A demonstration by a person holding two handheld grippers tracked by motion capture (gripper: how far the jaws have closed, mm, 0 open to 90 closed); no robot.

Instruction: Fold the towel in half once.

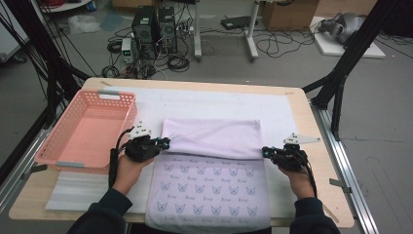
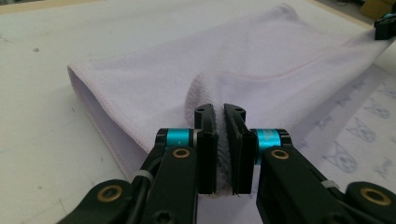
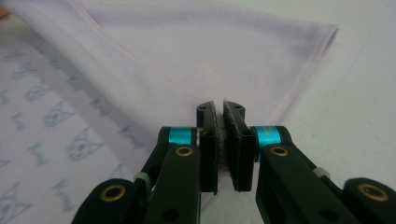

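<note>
Black tongs (image 2: pixel 219 140) — cyan bands, brass screws, dark sleeves (image 1: pixel 109 212)

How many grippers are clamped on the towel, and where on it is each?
2. The left gripper pinches the folded-over edge of the towel at its left side; the right gripper pinches the same edge at its right side.

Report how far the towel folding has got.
Done: the towel's far part is already turned over, plain side up, onto the printed half. In hand: the left gripper and right gripper each pinch a corner of the turned-over edge. Left: lay that edge down, flatten, perhaps fold again; the pink basket may be its destination.
</note>
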